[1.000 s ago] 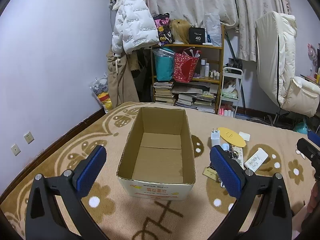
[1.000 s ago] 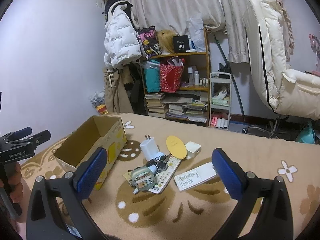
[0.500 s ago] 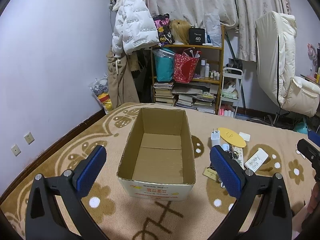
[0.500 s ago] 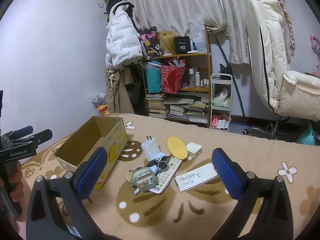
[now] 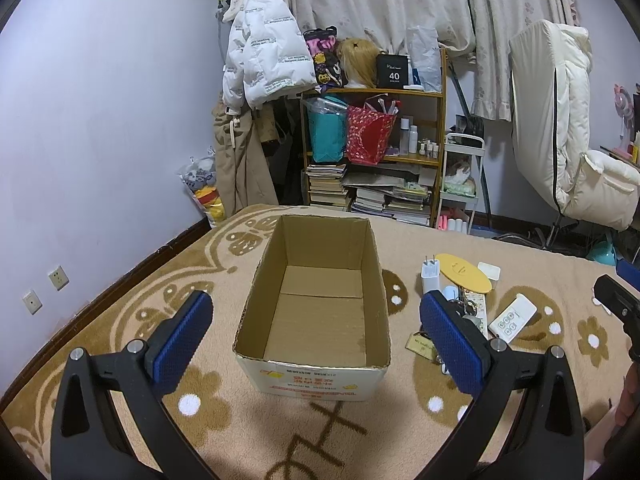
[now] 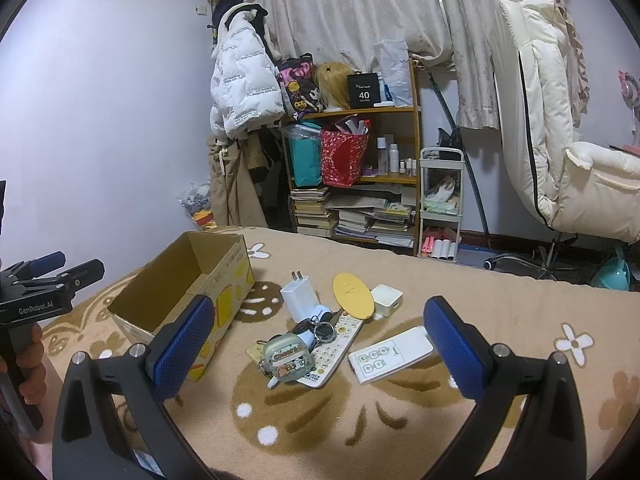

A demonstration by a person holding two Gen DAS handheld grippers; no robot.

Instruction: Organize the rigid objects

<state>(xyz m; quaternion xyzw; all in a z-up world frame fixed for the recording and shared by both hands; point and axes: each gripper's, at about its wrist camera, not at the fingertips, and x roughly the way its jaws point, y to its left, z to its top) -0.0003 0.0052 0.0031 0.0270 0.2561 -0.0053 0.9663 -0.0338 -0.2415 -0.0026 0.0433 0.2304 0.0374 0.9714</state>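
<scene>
Over the cardboard box (image 5: 316, 312), my left tongs (image 5: 316, 344) hang wide apart and empty, one pad either side of it. The box is bare inside, so nothing is sorted yet; I judge this hand should simply steady it.

Through the right camera, my right tongs (image 6: 320, 348) gape wide over the pile beside the box: white charger (image 6: 298, 294), yellow oval disc (image 6: 354, 294), small remote (image 6: 390, 354), keys with a cartoon case (image 6: 286, 358). I would drop straight onto the top-lying case and close across its short sides. Against half a second ago, the left view matches; the right sits slightly nearer the pile.
</scene>
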